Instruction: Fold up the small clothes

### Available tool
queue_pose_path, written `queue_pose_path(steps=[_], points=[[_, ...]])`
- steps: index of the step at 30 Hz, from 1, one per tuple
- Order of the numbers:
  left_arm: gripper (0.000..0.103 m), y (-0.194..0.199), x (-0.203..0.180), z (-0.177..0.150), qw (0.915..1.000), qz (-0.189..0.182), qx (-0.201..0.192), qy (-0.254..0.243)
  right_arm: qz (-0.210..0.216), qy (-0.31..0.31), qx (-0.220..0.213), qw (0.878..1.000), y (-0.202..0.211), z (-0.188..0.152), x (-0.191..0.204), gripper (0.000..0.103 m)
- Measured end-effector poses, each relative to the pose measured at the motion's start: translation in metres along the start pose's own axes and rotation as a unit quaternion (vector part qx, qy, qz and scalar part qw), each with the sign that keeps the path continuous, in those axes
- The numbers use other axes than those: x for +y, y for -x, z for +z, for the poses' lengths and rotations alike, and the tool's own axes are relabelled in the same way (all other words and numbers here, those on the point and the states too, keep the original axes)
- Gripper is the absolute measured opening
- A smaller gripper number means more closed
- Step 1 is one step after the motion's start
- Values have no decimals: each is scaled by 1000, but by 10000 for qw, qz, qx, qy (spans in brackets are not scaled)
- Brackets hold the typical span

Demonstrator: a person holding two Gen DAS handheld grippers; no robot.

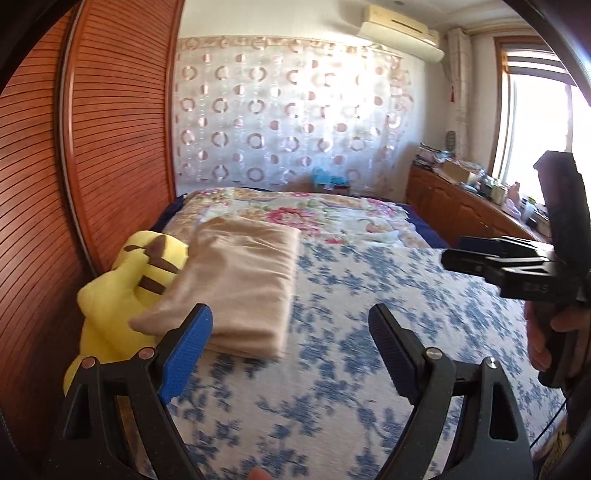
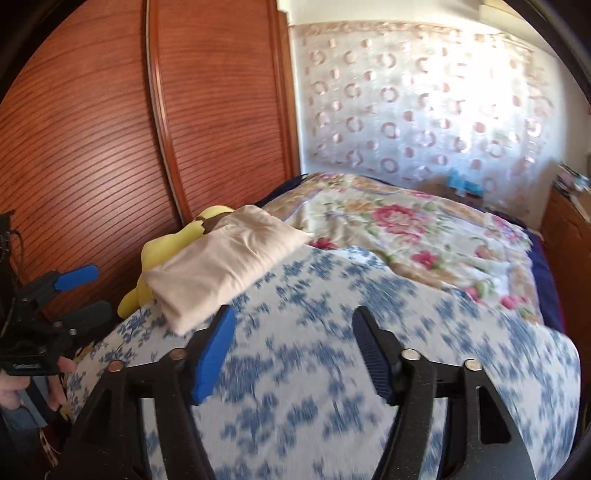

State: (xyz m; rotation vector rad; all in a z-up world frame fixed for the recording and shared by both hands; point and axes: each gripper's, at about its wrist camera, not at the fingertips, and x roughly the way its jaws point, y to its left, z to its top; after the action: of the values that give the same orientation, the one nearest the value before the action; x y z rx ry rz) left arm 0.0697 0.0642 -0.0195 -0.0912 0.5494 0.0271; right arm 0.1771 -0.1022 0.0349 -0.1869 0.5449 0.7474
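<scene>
Yellow plush toy against slatted wooden wardrobe doors, floral quilt, air conditioner above.

A bed fills the middle of both views, with a sheet spread over its near part and a quilt over the far part. A folded cloth lies on the sheet at the left edge. A plush toy sits just left of the cloth, touching it, between the cloth and the wardrobe that stands along the bed's left side. A curtain hangs behind the bed. A cabinet runs along the right, under a window, with clutter on top.
</scene>
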Motion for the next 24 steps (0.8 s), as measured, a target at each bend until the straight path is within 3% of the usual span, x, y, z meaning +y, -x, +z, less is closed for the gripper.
queue_pose_path(steps=[6,9,18,24], points=[[87,5,-32,-6,9995,-270,61,-164,-468,-225,-183,9985,55,-38,2,77],[87,11,-50,-7,9989,-384,30,-264,-741,-429,-210,9961,81,-54,-2,85],[87,39,-83,6,9982,-355,-215,-444,-1467,-811,-601,9840,155,-79,2,86],[87,53,-98,14,9973,-422,-287,-525,-1604,-901,-817,9795,181,-86,9,86]])
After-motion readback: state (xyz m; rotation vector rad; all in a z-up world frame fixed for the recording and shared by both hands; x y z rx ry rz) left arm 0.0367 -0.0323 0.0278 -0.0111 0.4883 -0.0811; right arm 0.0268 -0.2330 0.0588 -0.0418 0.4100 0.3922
